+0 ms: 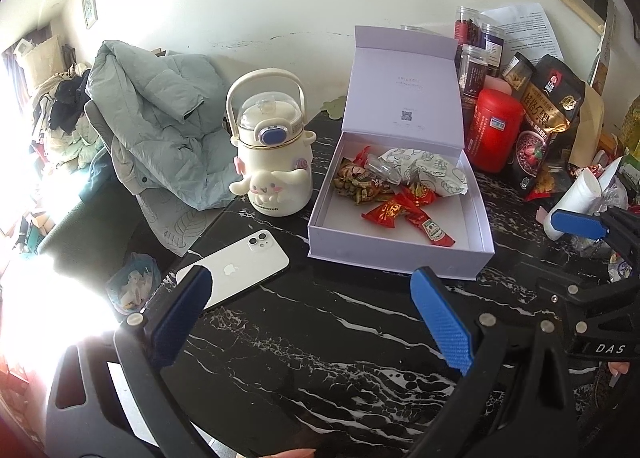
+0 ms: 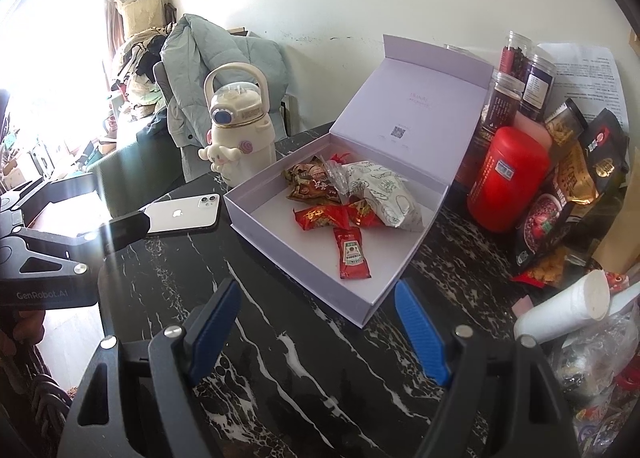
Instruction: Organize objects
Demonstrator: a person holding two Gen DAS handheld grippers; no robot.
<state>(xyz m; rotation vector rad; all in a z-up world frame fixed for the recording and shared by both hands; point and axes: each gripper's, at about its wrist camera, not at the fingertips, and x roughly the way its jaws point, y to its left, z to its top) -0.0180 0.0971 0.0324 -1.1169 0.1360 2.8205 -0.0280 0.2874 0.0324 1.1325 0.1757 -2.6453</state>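
Both the left gripper (image 1: 310,290) and right gripper (image 2: 318,308) gape wide and empty over the table (image 1: 340,338), while the box (image 1: 400,254) holds light, crinkly, slippery snack packets (image 1: 394,212), best pinched at their sealed edges.

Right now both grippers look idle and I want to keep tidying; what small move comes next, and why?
Probably ease the left gripper toward the white phone. Both it and the right gripper are open and empty; the phone lies loose beside the left finger, outside the open box that already holds snack packets.
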